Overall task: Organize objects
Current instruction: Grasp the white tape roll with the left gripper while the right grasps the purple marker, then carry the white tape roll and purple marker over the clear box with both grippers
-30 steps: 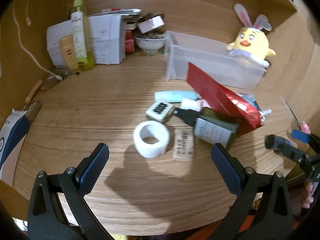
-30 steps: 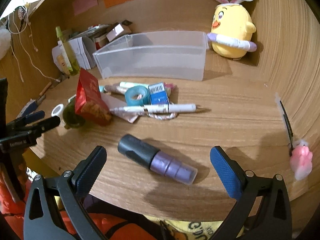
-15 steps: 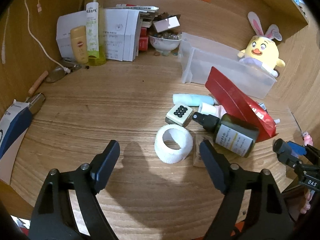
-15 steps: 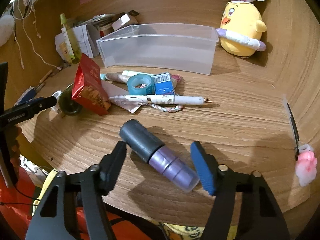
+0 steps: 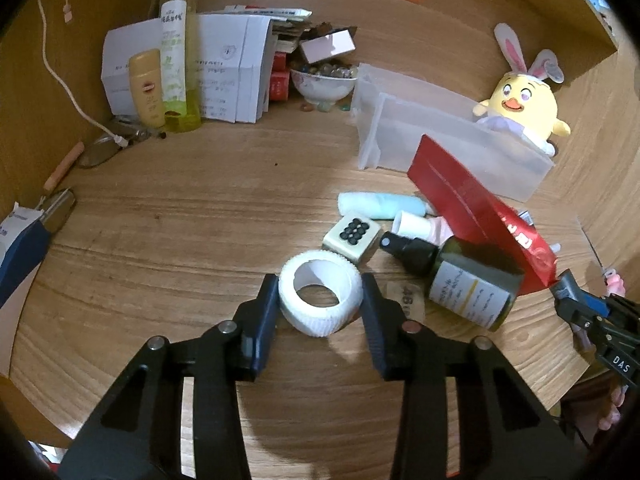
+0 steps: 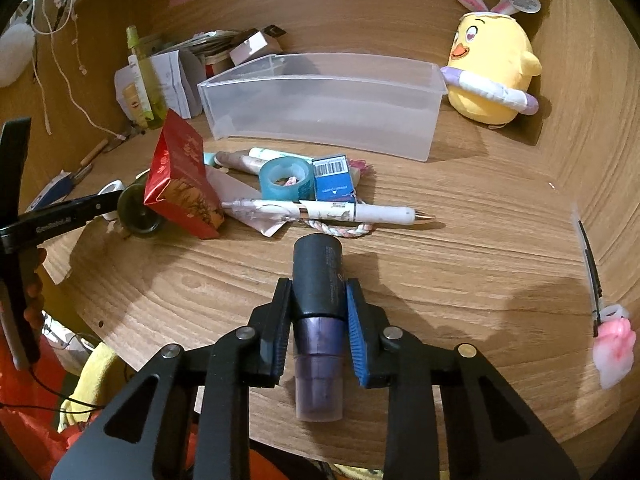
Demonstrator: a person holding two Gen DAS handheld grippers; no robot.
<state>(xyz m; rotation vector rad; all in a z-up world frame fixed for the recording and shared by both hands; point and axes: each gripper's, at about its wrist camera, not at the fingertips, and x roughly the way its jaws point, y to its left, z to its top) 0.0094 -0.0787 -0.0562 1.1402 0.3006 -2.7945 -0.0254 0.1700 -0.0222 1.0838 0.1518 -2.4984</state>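
My left gripper (image 5: 320, 292) is shut on a white tape roll (image 5: 320, 298) resting on the wooden desk. My right gripper (image 6: 318, 304) is shut on a purple bottle with a dark cap (image 6: 318, 280), which lies between its fingers, cap pointing away. A clear plastic bin (image 6: 320, 100) stands at the back; it also shows in the left wrist view (image 5: 448, 136). A loose pile lies in front of the bin: a red packet (image 6: 180, 176), a dark green spray bottle (image 5: 464, 280), a teal tape roll (image 6: 286, 178), a blue box (image 6: 334, 178), a white pen (image 6: 340, 212).
A yellow plush chick (image 6: 492, 68) sits at the back right. White boxes, a tall green bottle (image 5: 176, 56) and a bowl (image 5: 322, 82) stand at the back left. A pen with a pink charm (image 6: 600, 304) lies at the right edge. A dice-like cube (image 5: 352, 236) sits beside the white roll.
Both grippers moved forward and closed: the left onto the white tape roll, the right onto the purple bottle, which has turned to lie along the fingers.
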